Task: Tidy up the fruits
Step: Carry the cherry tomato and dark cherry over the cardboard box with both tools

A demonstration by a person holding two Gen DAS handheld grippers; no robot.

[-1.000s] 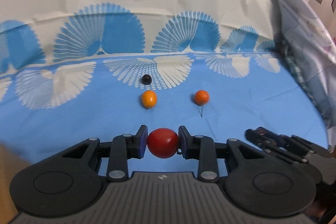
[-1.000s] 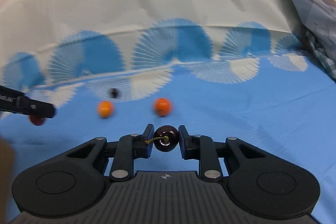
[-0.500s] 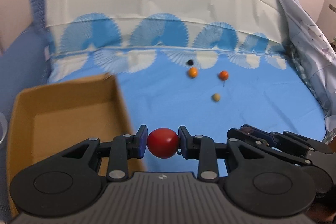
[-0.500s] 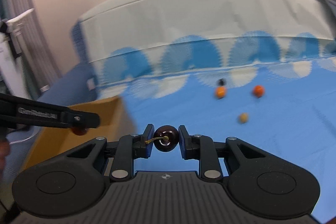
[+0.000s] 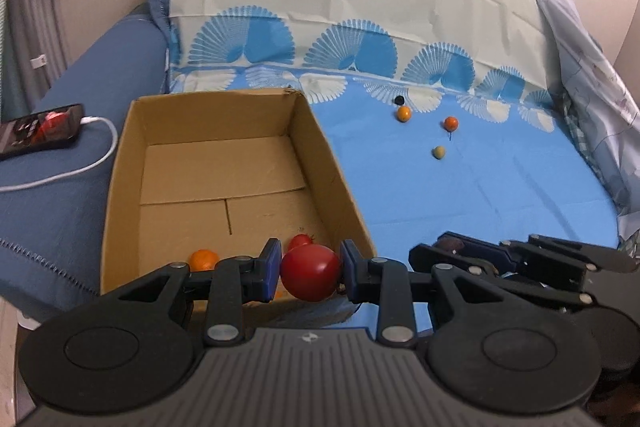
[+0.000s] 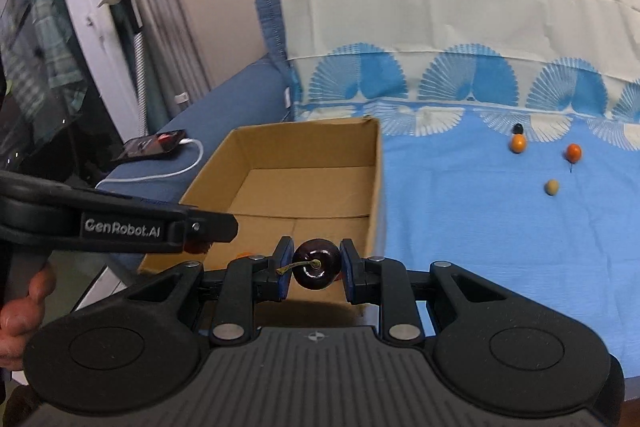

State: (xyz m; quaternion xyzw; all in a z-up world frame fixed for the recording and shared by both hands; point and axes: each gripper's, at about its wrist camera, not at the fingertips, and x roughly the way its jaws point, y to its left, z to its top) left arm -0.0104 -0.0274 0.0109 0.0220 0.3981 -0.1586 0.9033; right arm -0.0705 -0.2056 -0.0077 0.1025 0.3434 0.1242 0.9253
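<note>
1. A red tomato (image 5: 310, 277) is pinched between the blue pads of the left tongs (image 5: 309, 269), over the near end of the cardboard box (image 5: 120, 187).
2. A dark cherry (image 6: 317, 264) with its stem toward the left pad is clamped in the right tongs (image 6: 314, 269), just over the box's near right corner.
3. Inside the box, near its front wall, lie an orange fruit (image 5: 203, 259) and a small red tomato (image 5: 301, 241).
4. The box sits at the left edge of the blue cloth (image 5: 460, 195) that covers the sofa.
5. Toward the cloth's far side lie four loose fruits, well apart from the box: a black one (image 5: 399, 100), two orange ones (image 5: 403, 113) (image 5: 451, 123) and a pale yellow one (image 5: 439, 152).
6. A phone (image 5: 40, 131) with a white cable (image 5: 80, 175) rests on the sofa arm left of the box.
7. A hand (image 6: 20, 315) grips the left tool's handle.
</note>
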